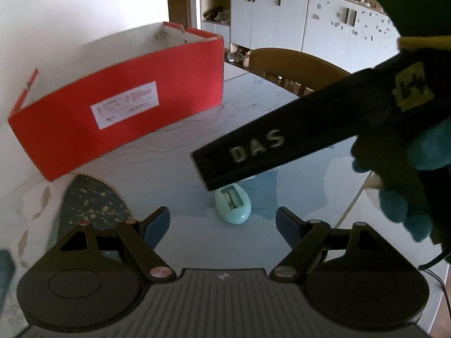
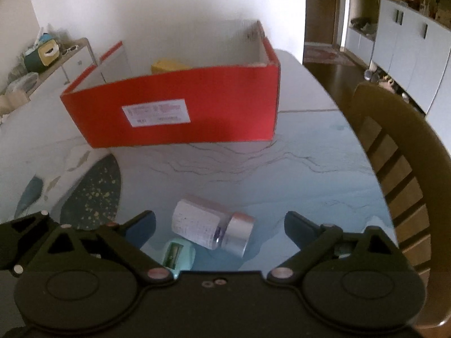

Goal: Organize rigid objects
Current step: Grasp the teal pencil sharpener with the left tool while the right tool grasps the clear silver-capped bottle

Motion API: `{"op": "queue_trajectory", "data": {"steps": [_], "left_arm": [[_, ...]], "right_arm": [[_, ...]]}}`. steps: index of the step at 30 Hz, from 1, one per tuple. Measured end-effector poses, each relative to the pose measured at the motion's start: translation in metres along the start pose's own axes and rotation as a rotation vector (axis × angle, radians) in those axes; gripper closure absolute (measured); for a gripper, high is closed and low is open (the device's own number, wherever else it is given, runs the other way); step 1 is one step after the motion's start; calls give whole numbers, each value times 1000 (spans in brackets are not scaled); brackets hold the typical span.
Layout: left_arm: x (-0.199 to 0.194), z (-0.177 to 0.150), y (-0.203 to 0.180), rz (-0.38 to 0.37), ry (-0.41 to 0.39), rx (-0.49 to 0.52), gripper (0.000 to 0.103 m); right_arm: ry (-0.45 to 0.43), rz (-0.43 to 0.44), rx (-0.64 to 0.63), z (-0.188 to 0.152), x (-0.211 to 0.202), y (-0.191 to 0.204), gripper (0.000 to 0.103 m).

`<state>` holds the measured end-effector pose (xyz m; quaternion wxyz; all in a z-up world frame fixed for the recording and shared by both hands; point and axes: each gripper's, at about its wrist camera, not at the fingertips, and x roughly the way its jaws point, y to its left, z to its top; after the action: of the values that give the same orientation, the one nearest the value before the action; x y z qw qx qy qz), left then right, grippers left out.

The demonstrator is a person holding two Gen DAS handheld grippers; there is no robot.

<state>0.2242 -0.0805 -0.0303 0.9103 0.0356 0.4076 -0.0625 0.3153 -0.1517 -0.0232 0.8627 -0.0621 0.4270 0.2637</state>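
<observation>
Both jaws stand apart and hold nothing: my left gripper (image 1: 222,221) hangs over the mint egg-shaped pencil sharpener (image 1: 233,203), and my right gripper (image 2: 220,225) hangs over the small white bottle with a silver cap (image 2: 212,228), which lies on its side between its fingers without either pad touching it. In the left wrist view the other gripper's black body crosses the upper right, held by a hand in a blue glove (image 1: 400,208).

By my reading the sorting is barely begun. The red cardboard box (image 2: 180,112) sits open farther back on the counter (image 2: 253,169), and the only thing I can make out inside is something yellow (image 2: 169,66) near its far wall. The bottle and the sharpener lie loose just beside each other on the near side of the counter, well apart from the box. Both probably need picking up and carrying over into it.
</observation>
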Motion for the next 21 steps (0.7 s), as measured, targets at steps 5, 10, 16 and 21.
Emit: {"op": "queue_trajectory", "data": {"steps": [5, 10, 16, 21], "left_arm": [[12, 3, -1, -7, 18, -10, 21], [24, 5, 0, -19, 38, -20, 21], [30, 8, 1, -9, 29, -20, 25], [29, 10, 2, 17, 10, -11, 42]], "right_arm": [[28, 8, 14, 0, 13, -3, 9], [51, 18, 9, 0, 20, -7, 14], [73, 51, 3, 1, 24, -11, 27], [72, 60, -3, 2, 25, -12, 27]]}}
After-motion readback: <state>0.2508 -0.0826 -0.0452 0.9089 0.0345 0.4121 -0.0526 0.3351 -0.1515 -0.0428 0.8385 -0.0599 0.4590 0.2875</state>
